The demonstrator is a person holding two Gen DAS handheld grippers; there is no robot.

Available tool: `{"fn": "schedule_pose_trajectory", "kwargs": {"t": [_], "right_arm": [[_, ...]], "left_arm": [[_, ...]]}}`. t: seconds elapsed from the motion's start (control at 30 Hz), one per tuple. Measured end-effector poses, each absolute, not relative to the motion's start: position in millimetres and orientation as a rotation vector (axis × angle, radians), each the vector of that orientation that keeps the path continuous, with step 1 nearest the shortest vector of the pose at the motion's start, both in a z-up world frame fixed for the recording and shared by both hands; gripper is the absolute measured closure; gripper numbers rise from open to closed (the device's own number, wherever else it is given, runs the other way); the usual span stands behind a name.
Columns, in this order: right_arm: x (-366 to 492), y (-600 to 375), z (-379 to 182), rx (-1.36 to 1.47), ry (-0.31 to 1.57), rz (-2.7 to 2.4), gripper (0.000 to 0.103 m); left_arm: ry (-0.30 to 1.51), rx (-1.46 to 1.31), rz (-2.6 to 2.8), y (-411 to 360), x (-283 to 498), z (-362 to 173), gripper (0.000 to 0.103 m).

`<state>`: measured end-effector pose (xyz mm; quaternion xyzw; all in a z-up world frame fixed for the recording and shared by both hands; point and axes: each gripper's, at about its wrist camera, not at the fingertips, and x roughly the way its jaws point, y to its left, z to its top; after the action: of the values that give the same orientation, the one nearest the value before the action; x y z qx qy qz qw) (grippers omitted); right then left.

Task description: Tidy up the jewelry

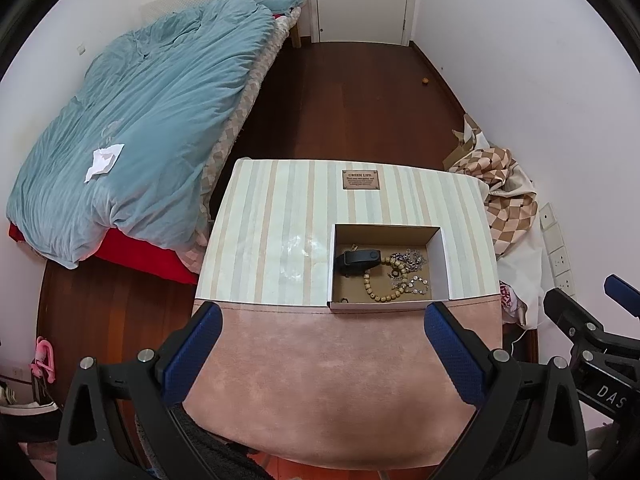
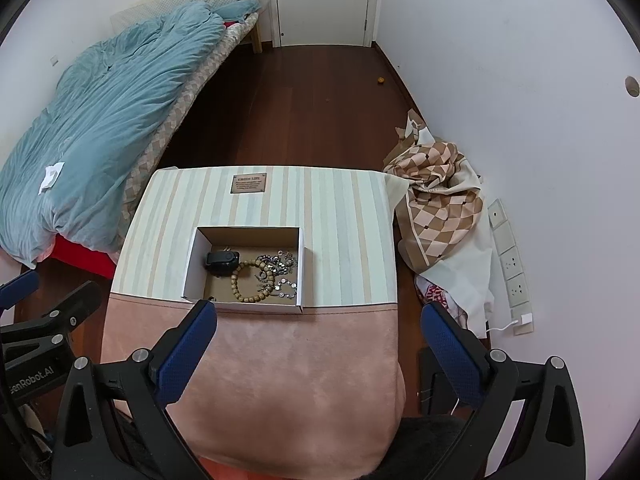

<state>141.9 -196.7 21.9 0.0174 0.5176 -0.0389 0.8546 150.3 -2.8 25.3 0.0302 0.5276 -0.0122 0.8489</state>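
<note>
**Jewelry gathered in open box, both grippers idle above table**

Seen hovering over the near, pink-covered end of the table: the left gripper, blue-padded fingers spread wide apart and holding nothing. Poised the same way on the other side, the right gripper, pads wide apart and empty, its left fingertip just short of the near wall of the box. Both angled forward and down across the tabletop, side by side, each visible at the edge of the other's view.

Resting on the striped far half of the table, right at the seam with the pink cloth: a shallow cardboard box, white outside, brown inside, open on top. Lying inside, toward the left, a black band-shaped device, possibly a fitness tracker; beside it, in the middle, a loop of tan wooden beads; to the right, a tangle of silver chain jewelry touching and partly overlapping the beads. Tucked in the near left corner, a small dark ring-like piece, too small to identify. Behind the black device, another tiny metallic item, unclear.

Fixed near the table's far edge, a small brown plaque, lettering mostly unreadable. Cut off at the frame's bottom, the gripper bodies and the table's near edge.
</note>
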Motion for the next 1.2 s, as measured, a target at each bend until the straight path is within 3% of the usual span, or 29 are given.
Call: {"fn": "schedule_pose_trajectory", "kwargs": {"t": [1.2], "right_arm": [[138.8,-195.7,23.1,0.023,1.091,-0.074,0.000]], "left_arm": [[1.110,0.060,-0.021,4.3,144.1,23.7,0.000]]}}
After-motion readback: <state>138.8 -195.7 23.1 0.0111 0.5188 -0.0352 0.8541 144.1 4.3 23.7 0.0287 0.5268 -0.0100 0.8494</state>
